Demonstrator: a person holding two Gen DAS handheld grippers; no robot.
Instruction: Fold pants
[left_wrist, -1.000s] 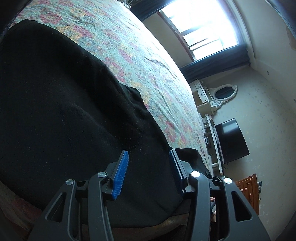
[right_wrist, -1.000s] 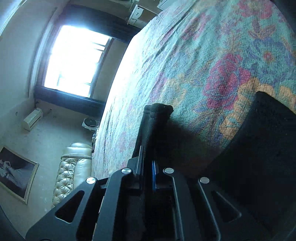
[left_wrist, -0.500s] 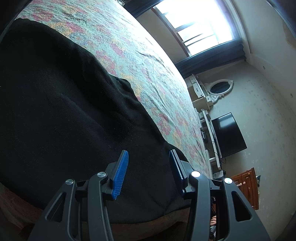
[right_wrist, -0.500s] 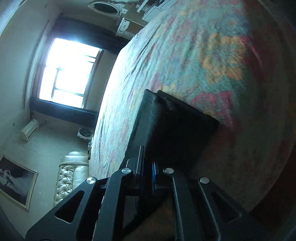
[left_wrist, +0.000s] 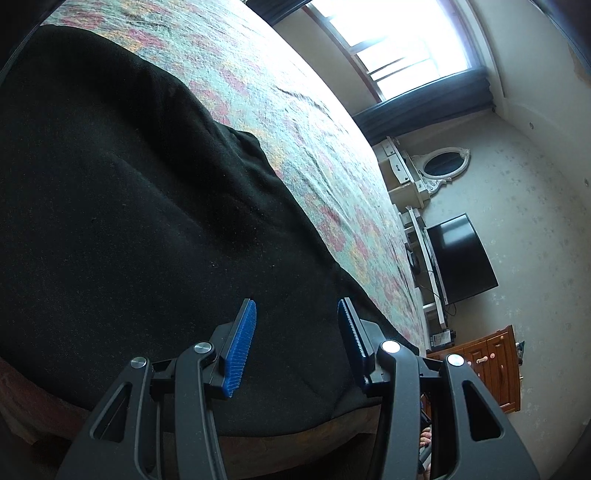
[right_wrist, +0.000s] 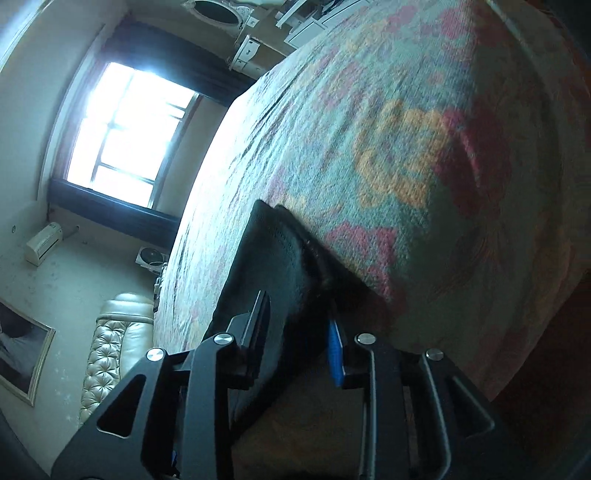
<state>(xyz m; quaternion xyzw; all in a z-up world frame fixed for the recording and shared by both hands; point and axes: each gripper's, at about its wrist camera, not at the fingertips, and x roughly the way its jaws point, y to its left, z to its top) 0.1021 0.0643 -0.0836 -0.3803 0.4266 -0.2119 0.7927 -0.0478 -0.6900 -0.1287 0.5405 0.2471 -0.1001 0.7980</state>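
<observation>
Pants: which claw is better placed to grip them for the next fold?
Probably the right claw: a pants edge lies between its open jaws. The left claw is open above flat cloth, no edge within.

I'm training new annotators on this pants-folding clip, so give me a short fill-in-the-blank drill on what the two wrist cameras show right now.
1. The pants spread on the bed are ____ in colour.
2. The left gripper hovers over the fabric with its jaws ____.
3. The ribbed pads on the left gripper's fingers are ____.
4. The bedspread carries a ____ pattern.

Missing words: black; open; blue; floral
</observation>
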